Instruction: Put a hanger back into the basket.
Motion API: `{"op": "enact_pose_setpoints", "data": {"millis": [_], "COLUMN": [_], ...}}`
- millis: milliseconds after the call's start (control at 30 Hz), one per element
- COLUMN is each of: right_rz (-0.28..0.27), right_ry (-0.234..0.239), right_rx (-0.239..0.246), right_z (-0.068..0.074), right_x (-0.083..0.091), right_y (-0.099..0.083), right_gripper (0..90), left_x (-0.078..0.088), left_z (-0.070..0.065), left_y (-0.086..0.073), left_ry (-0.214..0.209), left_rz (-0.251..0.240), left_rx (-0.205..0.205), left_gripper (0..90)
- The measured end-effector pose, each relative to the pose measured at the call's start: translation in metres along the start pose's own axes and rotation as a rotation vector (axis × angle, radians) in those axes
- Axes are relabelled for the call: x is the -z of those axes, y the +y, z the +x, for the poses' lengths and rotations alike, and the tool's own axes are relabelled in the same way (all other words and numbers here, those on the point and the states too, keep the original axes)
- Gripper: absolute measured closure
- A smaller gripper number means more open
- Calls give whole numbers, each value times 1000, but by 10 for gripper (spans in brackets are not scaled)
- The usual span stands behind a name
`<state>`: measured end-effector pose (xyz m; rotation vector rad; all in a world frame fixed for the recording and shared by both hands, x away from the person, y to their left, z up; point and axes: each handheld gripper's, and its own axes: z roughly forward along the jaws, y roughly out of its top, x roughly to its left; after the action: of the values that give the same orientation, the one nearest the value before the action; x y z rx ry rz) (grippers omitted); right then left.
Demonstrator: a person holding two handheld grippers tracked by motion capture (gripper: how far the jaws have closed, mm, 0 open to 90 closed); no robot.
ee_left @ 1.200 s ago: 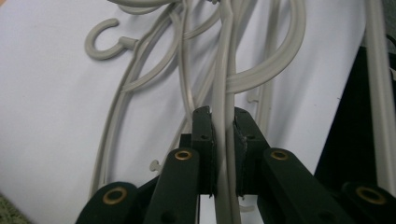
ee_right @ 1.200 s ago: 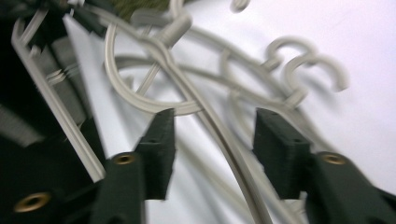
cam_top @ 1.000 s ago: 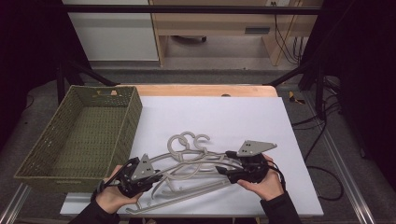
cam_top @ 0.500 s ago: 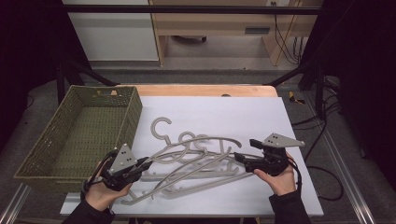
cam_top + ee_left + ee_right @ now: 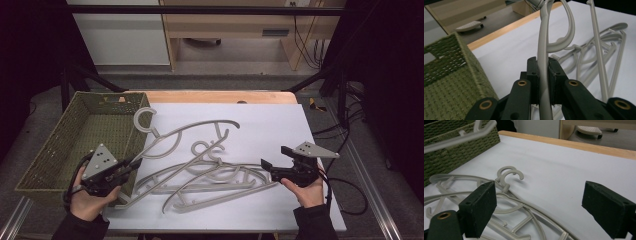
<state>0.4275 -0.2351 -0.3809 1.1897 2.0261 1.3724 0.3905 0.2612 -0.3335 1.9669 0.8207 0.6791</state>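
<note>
A: One hanger [image 5: 170,145] is clenched in the left gripper [image 5: 131,164], lifted off the pile; its hook [image 5: 141,118] tilts toward the basket [image 5: 60,155]. In the left gripper view the pads press the hanger's arm from both sides.

B: Right gripper [image 5: 272,164]?

A: Released. Its jaws have just been opening, and the right gripper view shows them standing wide with nothing between them. It hovers just beside the remaining hangers [image 5: 215,180].

B: Where are those?

A: Lying tangled flat on the tabletop [image 5: 270,125], between the two grippers, hooks toward the far side.

B: Progress?

A: Early, I judge. The basket at the left edge looks empty so far. The lifted hanger is not yet over it; the rest of the pile waits.
</note>
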Motion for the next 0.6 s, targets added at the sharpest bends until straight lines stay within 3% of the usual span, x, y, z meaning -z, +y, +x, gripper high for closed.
{"op": "enact_pose_setpoints", "data": {"millis": [167, 533, 600], "right_rz": [-9, -22, -19], "right_ry": [-11, -32, -30], "right_rx": [2, -5, -5], "right_z": [-2, -8, -8], "right_x": [1, 3, 3], "right_y": [-2, -6, -6], "right_gripper": [85, 48, 45], "left_x": [10, 24, 23], "left_z": [15, 41, 46], "left_y": [-1, 4, 6], "left_ry": [47, 128, 146], "left_rz": [-34, -82, -79], "left_rx": [40, 60, 45], "left_gripper": [810, 810, 811]}}
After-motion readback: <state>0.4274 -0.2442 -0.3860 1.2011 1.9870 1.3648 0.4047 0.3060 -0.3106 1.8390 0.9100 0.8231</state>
